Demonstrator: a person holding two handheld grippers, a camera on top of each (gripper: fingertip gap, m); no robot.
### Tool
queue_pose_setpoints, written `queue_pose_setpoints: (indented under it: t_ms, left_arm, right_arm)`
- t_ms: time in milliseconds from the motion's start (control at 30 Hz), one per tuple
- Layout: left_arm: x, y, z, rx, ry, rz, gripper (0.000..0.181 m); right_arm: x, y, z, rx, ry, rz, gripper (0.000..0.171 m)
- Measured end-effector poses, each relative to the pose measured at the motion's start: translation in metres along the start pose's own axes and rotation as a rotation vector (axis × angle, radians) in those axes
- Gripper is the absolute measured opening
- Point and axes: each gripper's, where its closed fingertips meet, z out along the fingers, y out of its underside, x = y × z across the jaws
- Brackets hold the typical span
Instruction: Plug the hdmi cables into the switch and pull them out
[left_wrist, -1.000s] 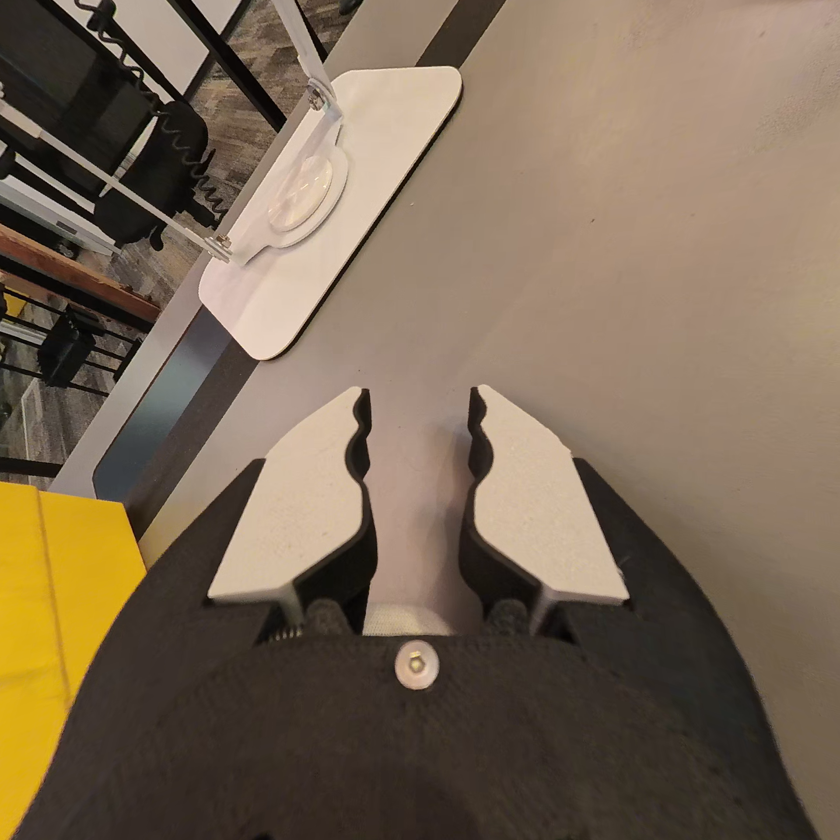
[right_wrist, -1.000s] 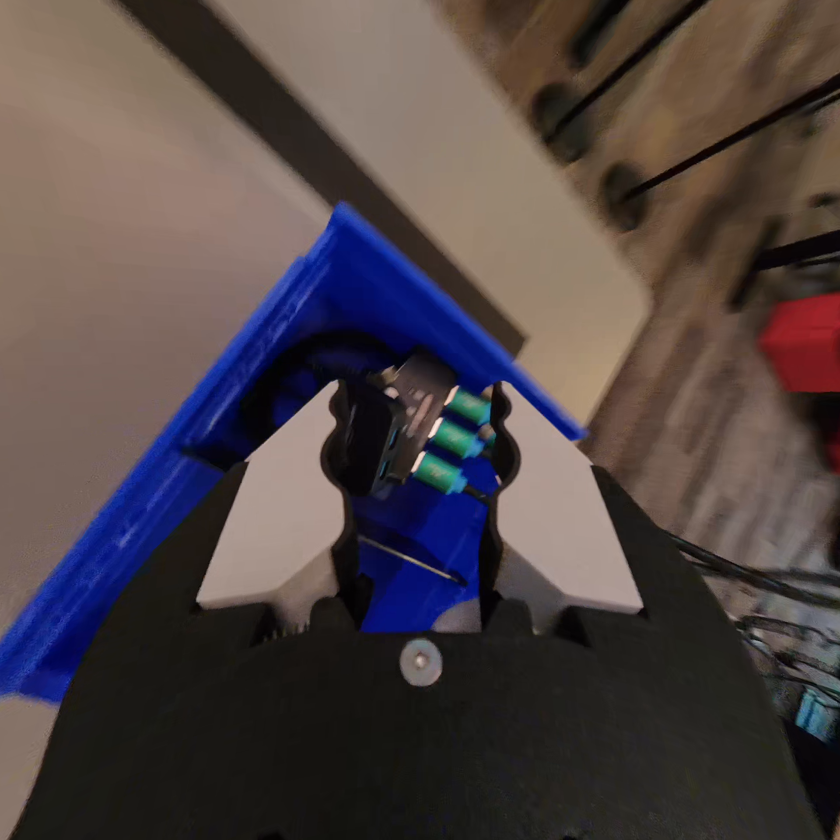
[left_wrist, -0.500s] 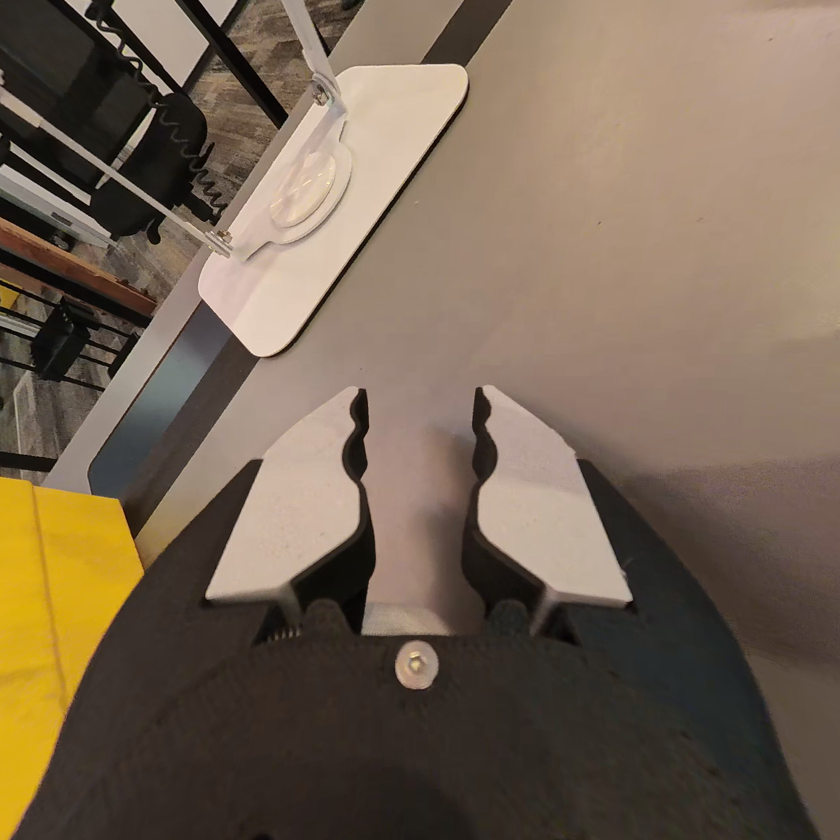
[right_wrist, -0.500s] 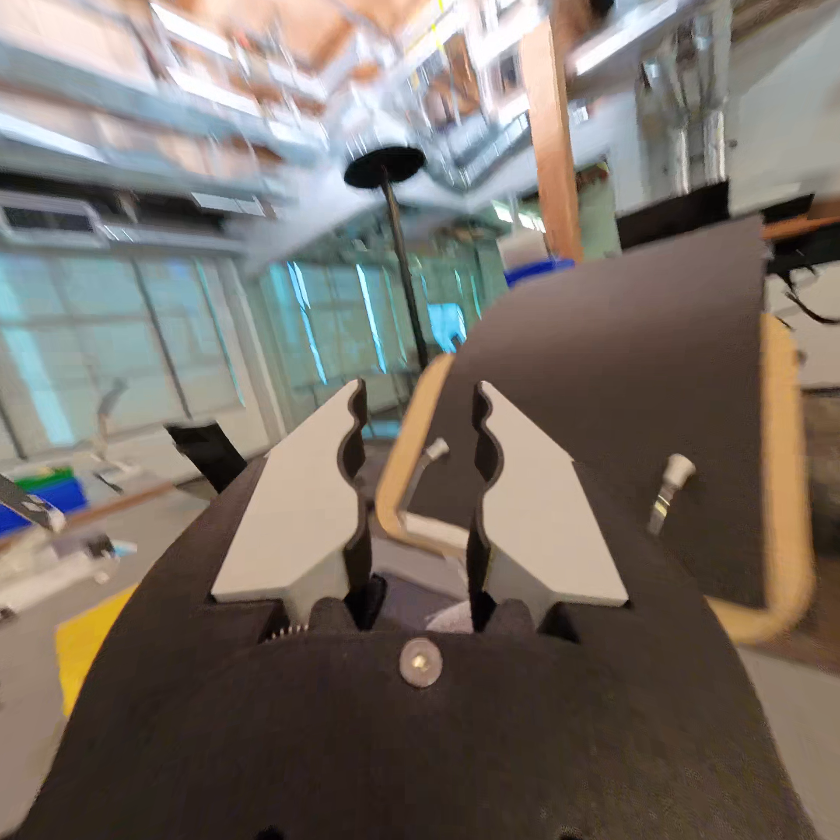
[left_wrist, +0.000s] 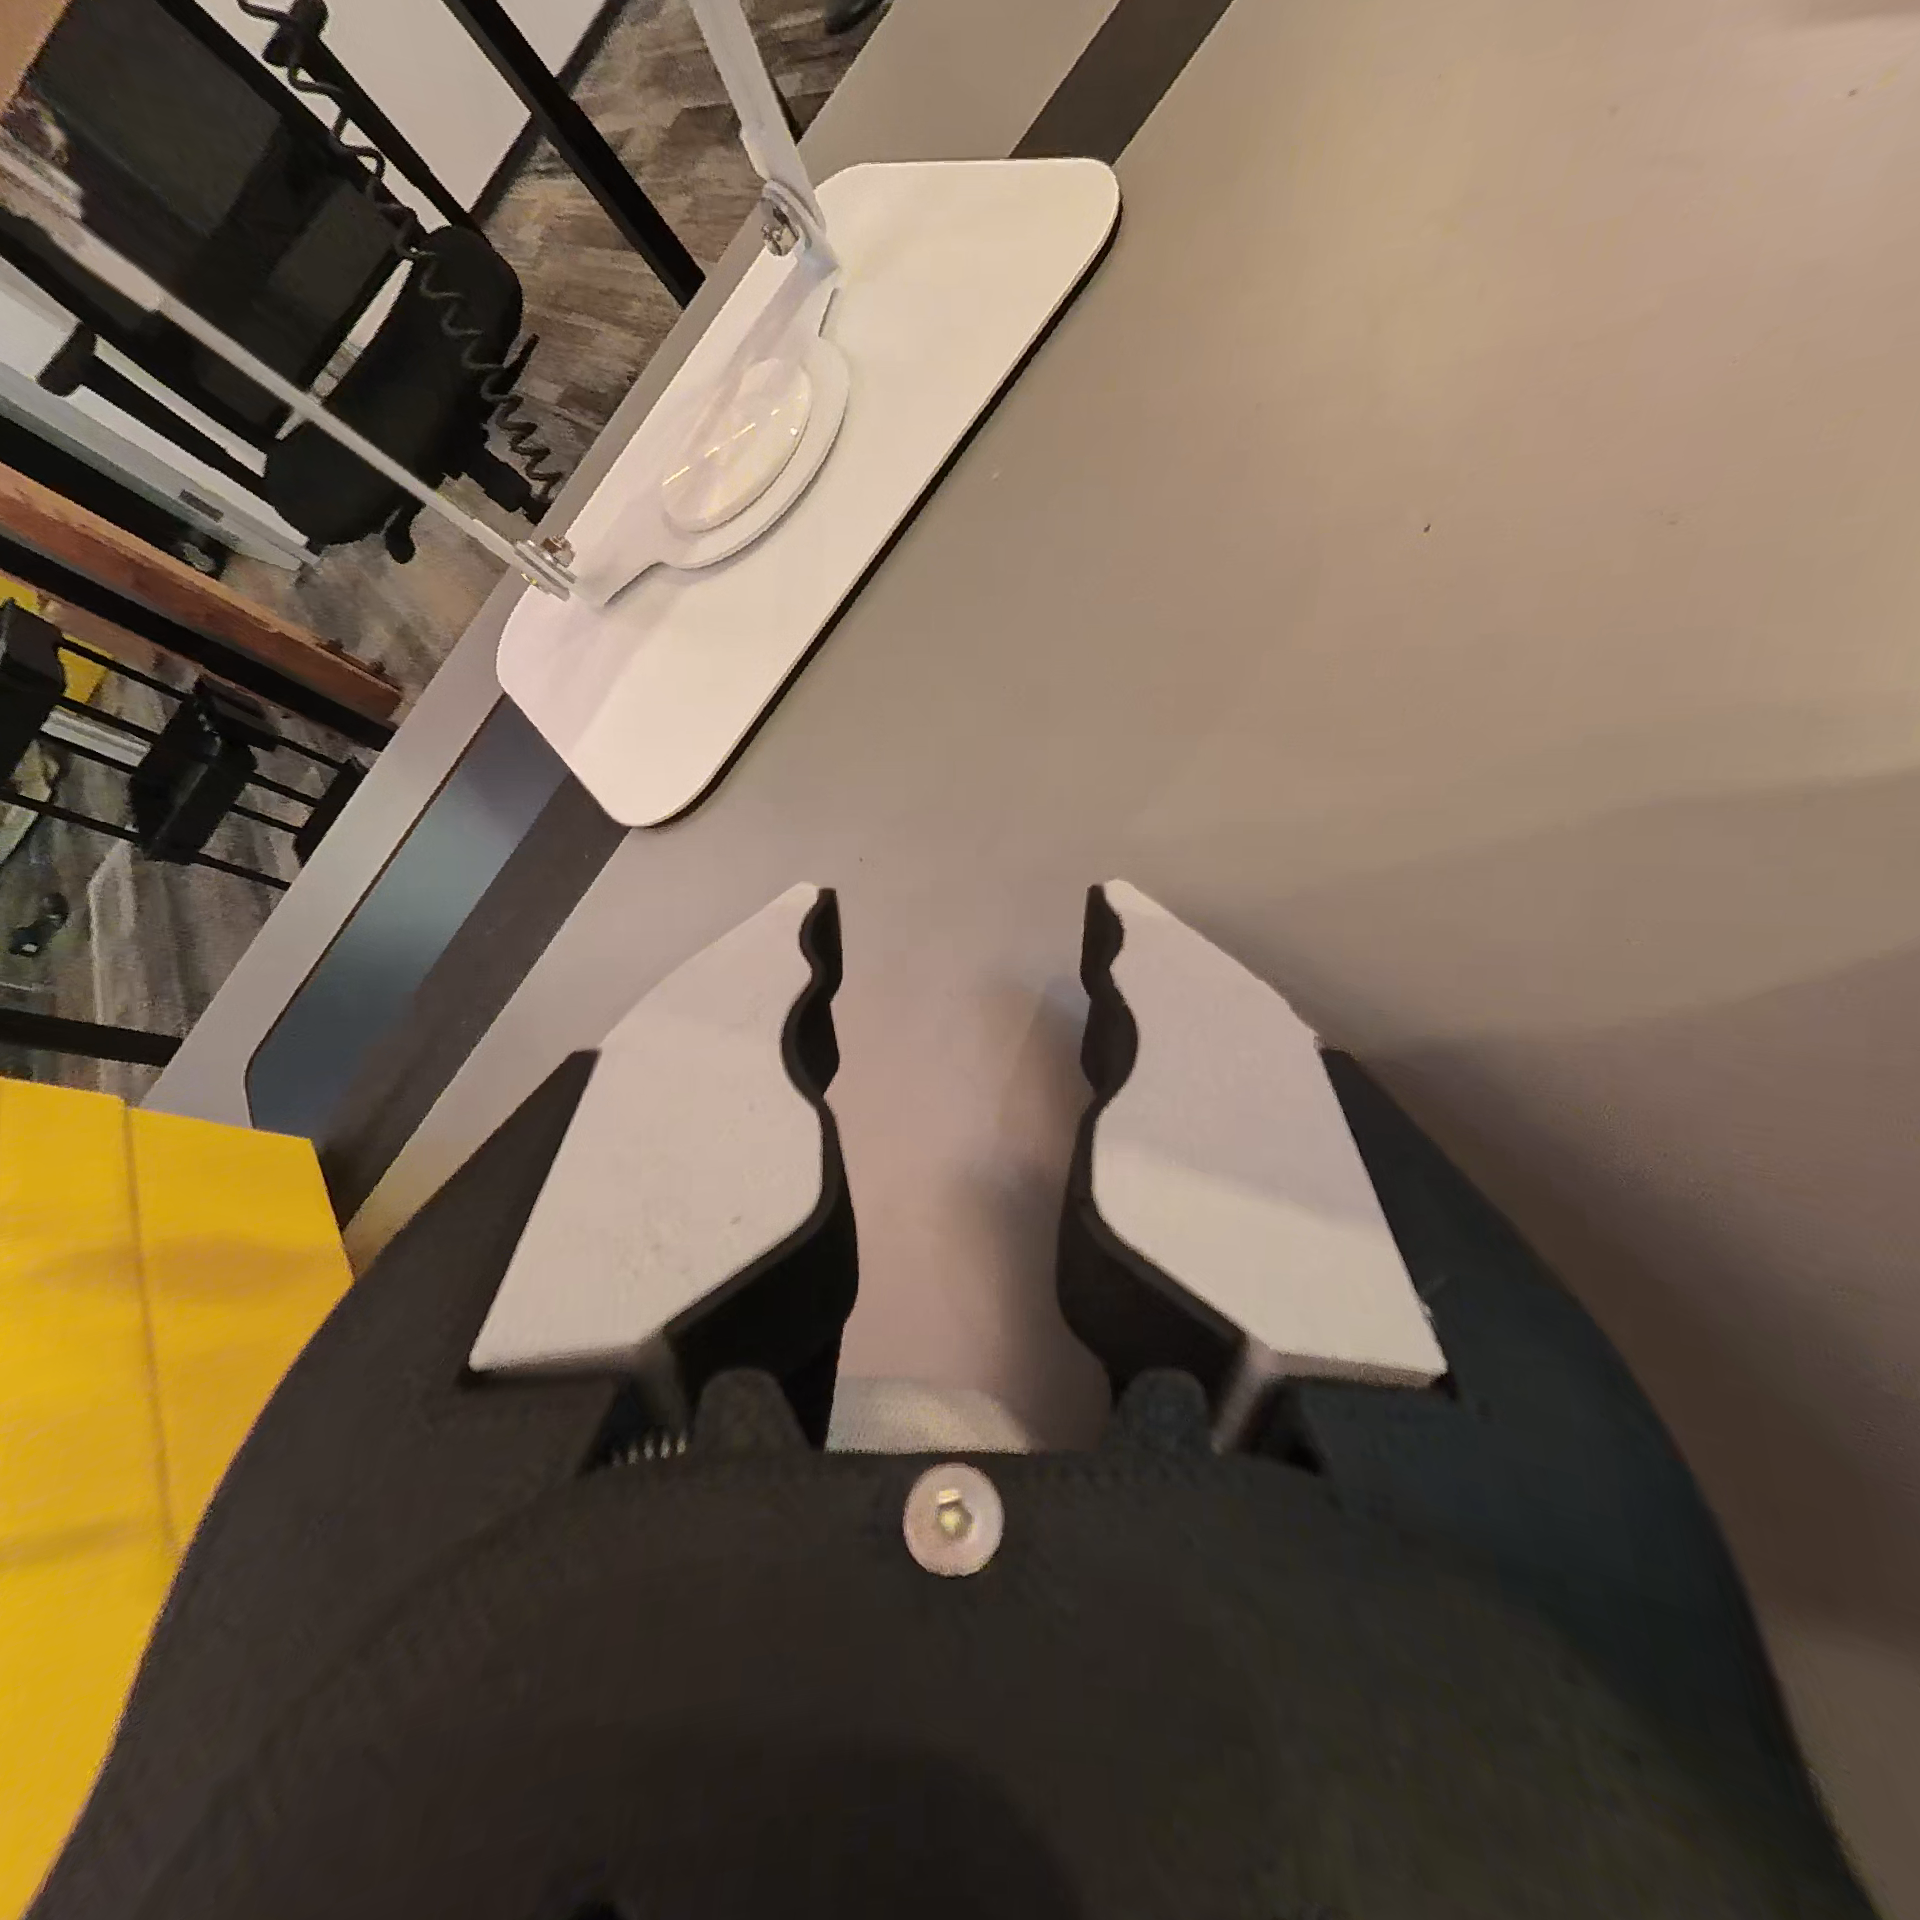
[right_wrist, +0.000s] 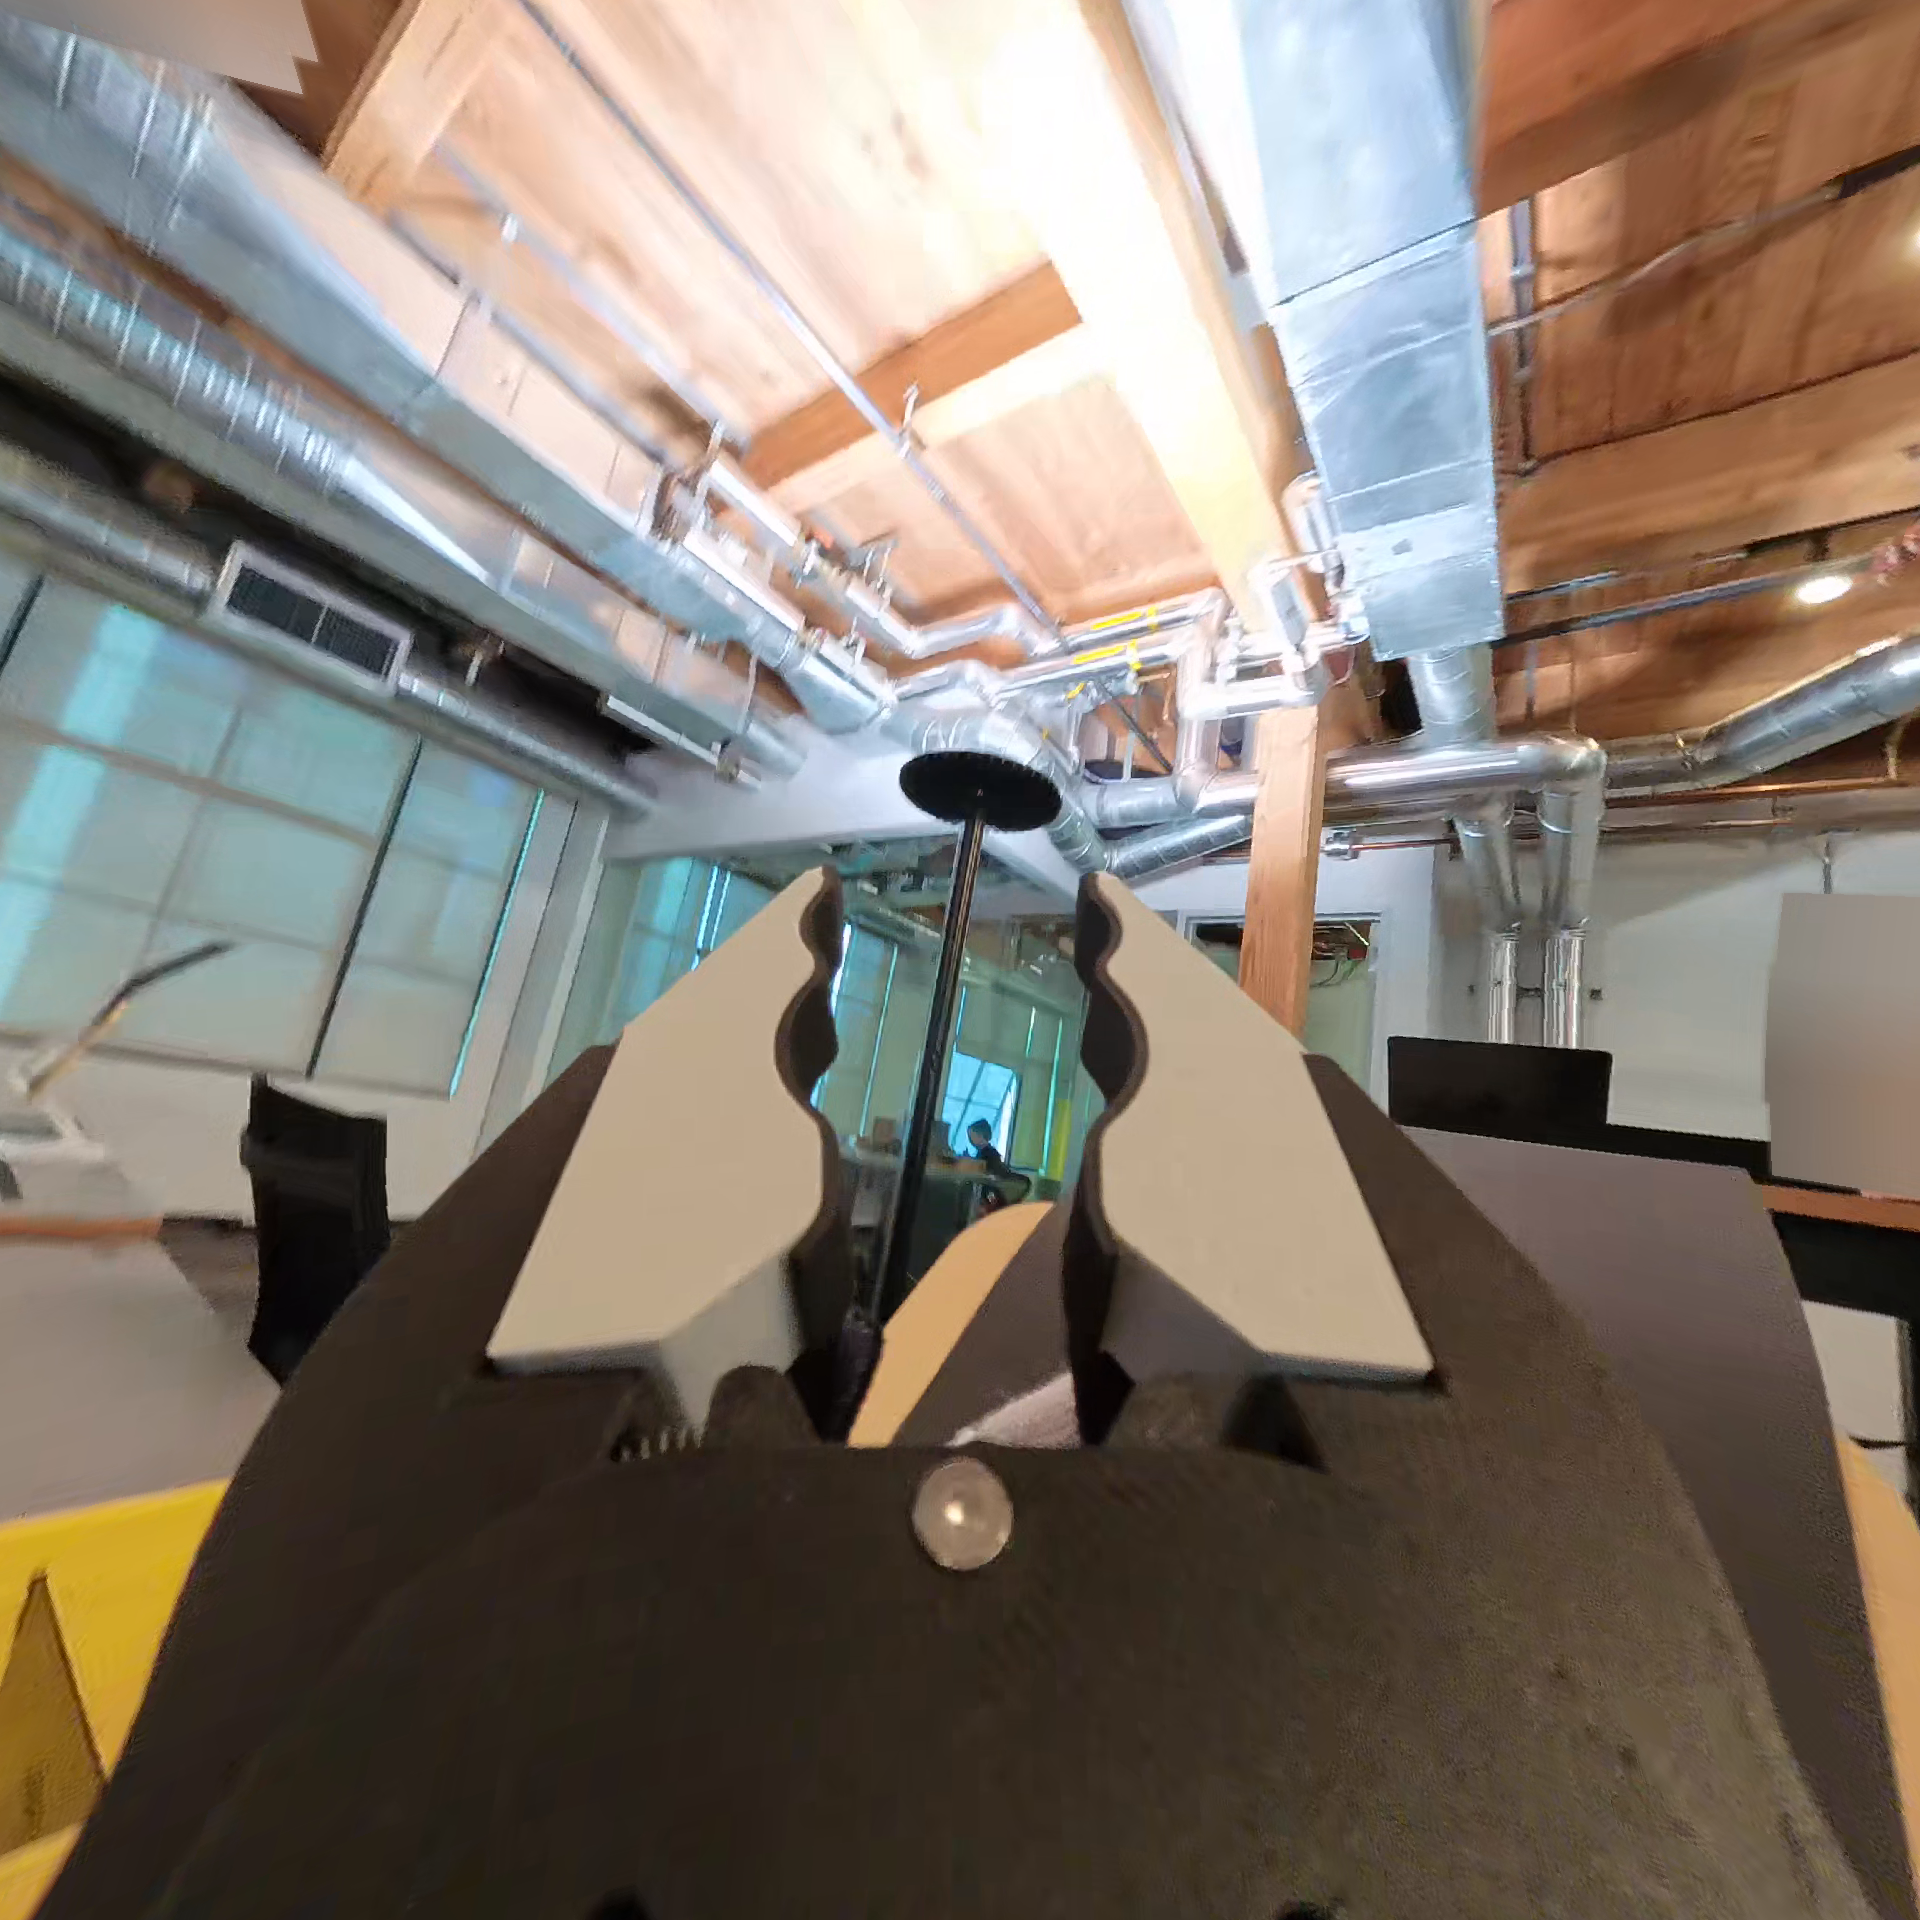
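Note:
Neither the switch nor the HDMI cables show in either view now. My left gripper (left_wrist: 956, 904) is open and empty, and points down at the bare grey tabletop (left_wrist: 1455, 520). My right gripper (right_wrist: 951, 894) is open and empty, and points up and out across the room toward the ceiling. Nothing lies between the fingers of either gripper.
A white lamp base plate (left_wrist: 831, 447) lies on the table ahead and left of my left gripper, near the table's left edge. A yellow surface (left_wrist: 125, 1403) sits at the lower left. In the right wrist view a dark panel with a tan rim (right_wrist: 1662, 1299) stands close ahead, with a black pole (right_wrist: 940, 1039) behind it. Across from one pair of fingers to the other is roughly 40 cm.
My right gripper has swung up from the blue bin holding the switch and cables, past the dark panel, to face the ceiling, staying empty. My left gripper has shifted only slightly.

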Motion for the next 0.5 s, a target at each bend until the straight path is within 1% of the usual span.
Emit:
queue_pose_setpoints:
  t_ms: [133, 233, 267, 400, 500]
  left_arm:
    - [-0.009, 0.001, 0.0, -0.009, -0.045, -0.041, 0.048]
    - [-0.023, 0.003, -0.001, -0.007, -0.08, -0.133, 0.053]
    - [-0.026, 0.005, -0.001, -0.011, -0.082, -0.163, 0.056]
    - [-0.04, 0.01, -0.002, -0.027, -0.141, -0.231, 0.066]
    - [-0.046, 0.017, 0.002, -0.076, -0.166, -0.271, 0.073]
  right_arm:
    - [-0.012, 0.031, -0.012, -0.137, -0.03, -0.147, 0.041]
    - [-0.008, 0.058, -0.024, -0.25, -0.024, -0.133, 0.043]
    - [-0.006, 0.068, -0.029, -0.306, -0.019, -0.145, 0.046]
    - [-0.001, 0.098, -0.059, -0.496, 0.003, -0.298, 0.047]
    - [-0.001, 0.117, -0.081, -0.607, 0.003, -0.27, 0.05]
